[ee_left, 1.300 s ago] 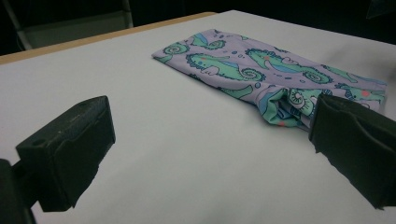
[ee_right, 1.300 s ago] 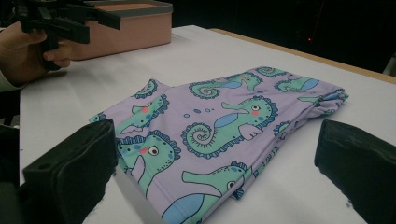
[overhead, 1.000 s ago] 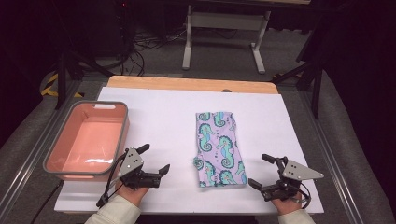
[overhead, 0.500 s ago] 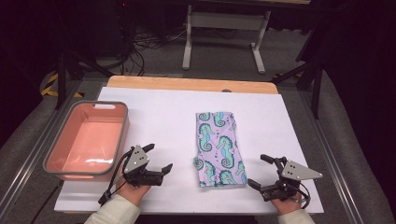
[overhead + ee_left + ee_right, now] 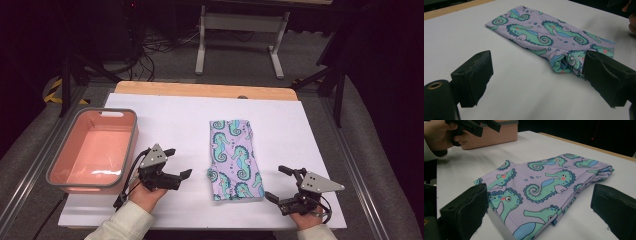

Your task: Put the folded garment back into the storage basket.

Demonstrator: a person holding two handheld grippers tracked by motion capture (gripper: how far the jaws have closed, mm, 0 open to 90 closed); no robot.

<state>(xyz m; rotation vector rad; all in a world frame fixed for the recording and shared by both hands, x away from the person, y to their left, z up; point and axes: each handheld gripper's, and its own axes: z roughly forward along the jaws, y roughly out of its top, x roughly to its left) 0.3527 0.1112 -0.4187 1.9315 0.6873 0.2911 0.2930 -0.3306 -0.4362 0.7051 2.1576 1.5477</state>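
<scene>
A folded lilac cloth with teal seahorses lies flat on the white table top, a little right of centre. My left gripper hovers just left of the cloth's near end, pointing at it. Its jaws stand wide and have just been closing a little, with nothing between them. In the left gripper view the cloth lies ahead, its folded corner beside the right jaw. My right gripper is open off the cloth's near right corner. In the right gripper view the cloth spreads just beyond its jaws.
A pink bin with a grey rim stands at the table's left, close behind my left hand, with nothing in it that I can see. A wooden strip runs along the far edge. Dark stands and cables sit beyond the table.
My left gripper has lifted a little and moved right, toward the cloth. The right gripper and the cloth have stayed where they were.
</scene>
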